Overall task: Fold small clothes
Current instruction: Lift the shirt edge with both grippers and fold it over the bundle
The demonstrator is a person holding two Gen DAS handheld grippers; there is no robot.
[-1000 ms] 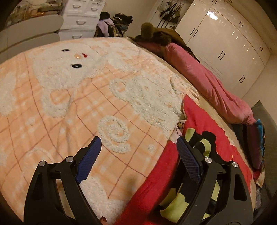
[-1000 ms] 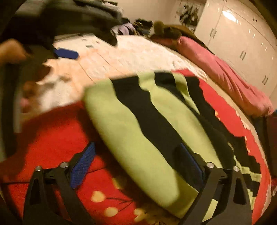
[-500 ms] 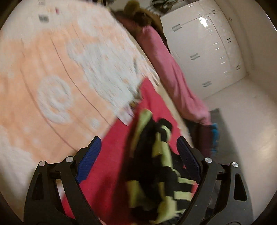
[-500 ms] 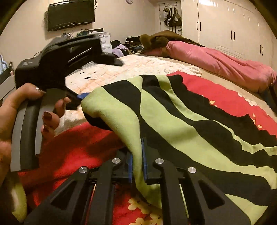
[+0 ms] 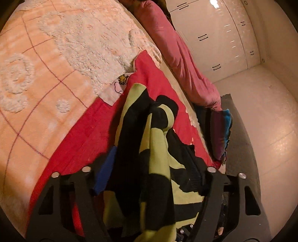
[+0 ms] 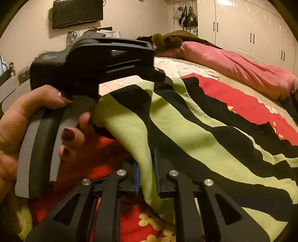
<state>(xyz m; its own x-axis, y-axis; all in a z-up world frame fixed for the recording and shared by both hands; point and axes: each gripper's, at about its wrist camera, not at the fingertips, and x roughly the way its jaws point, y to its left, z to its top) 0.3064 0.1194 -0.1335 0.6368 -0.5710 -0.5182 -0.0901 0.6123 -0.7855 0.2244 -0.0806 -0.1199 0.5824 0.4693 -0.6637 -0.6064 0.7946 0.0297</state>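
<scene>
Pressed close together on the right gripper [image 6: 148, 173], two blue pads [image 6: 136, 178], clamped on a pale green fold of the striped garment [image 6: 186, 130]. Above the clamp, green and black bands lifted into a ridge; beyond it, draped away to the right across the red blanket [image 6: 242, 100] with its small pale flowers. Over on the left gripper [image 5: 154, 176], fingers spread wide, not clenched, with only one blue pad [image 5: 105, 173] showing and the opposite finger mostly hidden behind cloth. Between those fingers, the same striped garment [image 5: 158, 149], bunched and hanging down the middle of the left wrist view, touching nothing of the visible pad that can be made out. Seen from the right wrist camera, the black body of the left gripper [image 6: 104, 61] at the upper edge of the garment, gripped by the left hand [image 6: 37, 121], dark polish on the nails, a ring on one finger. Under it all, the red blanket [image 5: 149, 78], overlapping a peach blanket [image 5: 46, 74] patterned in fluffy white. Along the far edge of the bed, a long pink duvet [image 6: 242, 63]. Past that, a glossy white wardrobe [image 6: 242, 24]; high on the wall at left, a dark television [image 6: 77, 12].
</scene>
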